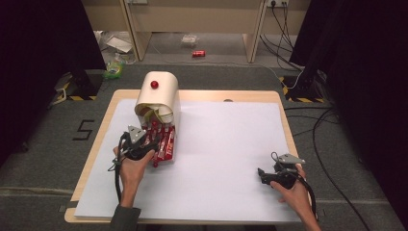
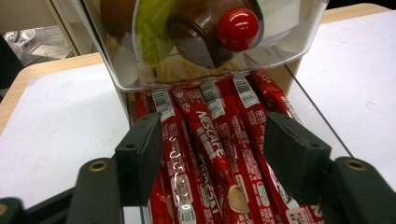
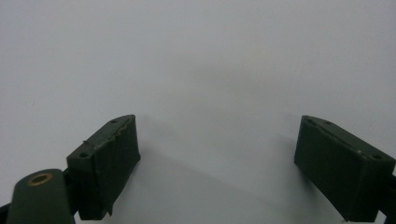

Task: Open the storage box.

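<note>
Here the left gripper [image 1: 155, 143] reaches into a dispenser box [image 1: 159, 96] that stands near the far left corner of the tabletop [image 1: 250, 96], on the white sheet [image 1: 226, 144] that covers most of it. The box is cream-coloured with a rounded top and a red knob [image 1: 154, 84] on its lifted clear lid [image 2: 299, 42]; its tray end points toward the near edge and is packed with red coffee sticks [image 1: 163, 142] lying side by side lengthwise. In the left gripper view the left gripper [image 2: 212, 154] has its jaws set apart on either side of several sticks [image 2: 210, 154], the left pad against the outer stick on its side and the right pad beside the sticks on the other; whether the pads press on them cannot be told for sure, and the jaws read as part-way open rather than clamped. The printed barcodes and brand lettering on the sticks face up. The right gripper [image 1: 263, 175] lies low near the near right corner of the tabletop, held in the person's right hand [image 1: 296, 190], well apart from the box. In the right gripper view the right gripper [image 3: 217, 154] has its jaws standing wide apart over bare white sheet, with nothing between them.
</note>
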A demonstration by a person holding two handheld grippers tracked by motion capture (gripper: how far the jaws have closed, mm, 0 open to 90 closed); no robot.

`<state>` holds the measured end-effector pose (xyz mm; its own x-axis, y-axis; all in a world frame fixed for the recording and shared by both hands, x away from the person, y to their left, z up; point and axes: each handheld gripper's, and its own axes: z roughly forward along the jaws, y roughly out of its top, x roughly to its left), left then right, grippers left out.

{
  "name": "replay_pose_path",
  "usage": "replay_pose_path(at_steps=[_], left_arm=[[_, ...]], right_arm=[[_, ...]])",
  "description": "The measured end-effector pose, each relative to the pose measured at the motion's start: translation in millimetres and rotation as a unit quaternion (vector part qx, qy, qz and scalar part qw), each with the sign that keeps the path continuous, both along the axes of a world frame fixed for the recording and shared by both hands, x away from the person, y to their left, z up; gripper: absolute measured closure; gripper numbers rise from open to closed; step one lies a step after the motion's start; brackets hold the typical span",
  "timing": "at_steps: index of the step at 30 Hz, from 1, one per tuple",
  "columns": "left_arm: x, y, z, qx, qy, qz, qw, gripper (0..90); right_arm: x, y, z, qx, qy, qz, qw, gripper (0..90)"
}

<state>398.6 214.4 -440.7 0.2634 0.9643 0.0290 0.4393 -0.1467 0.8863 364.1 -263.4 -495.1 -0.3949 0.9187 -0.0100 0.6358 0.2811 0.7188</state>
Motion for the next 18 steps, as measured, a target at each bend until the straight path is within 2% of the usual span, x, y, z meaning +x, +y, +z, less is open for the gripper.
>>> replay_pose_path(at_steps=[4, 14, 18], left_arm=[[5.9, 1.3, -3.7, 0.001, 0.008, 0.001, 1.0000, 40.4], [8.0, -1.8, -8.2, 0.007, 0.015, -0.001, 0.9999, 40.8], [7.9, -0.7, -8.0, 0.002, 0.016, 0.000, 0.9999, 40.7]], right_arm=[[0.0, 0.0, 0.0, 0.000, 0.000, 0.000, 1.0000, 14.3], [0.0, 0.1, 0.0, 0.000, 0.000, 0.000, 1.0000, 14.2], [0.0, 0.1, 0.0, 0.000, 0.000, 0.000, 1.0000, 14.2]])
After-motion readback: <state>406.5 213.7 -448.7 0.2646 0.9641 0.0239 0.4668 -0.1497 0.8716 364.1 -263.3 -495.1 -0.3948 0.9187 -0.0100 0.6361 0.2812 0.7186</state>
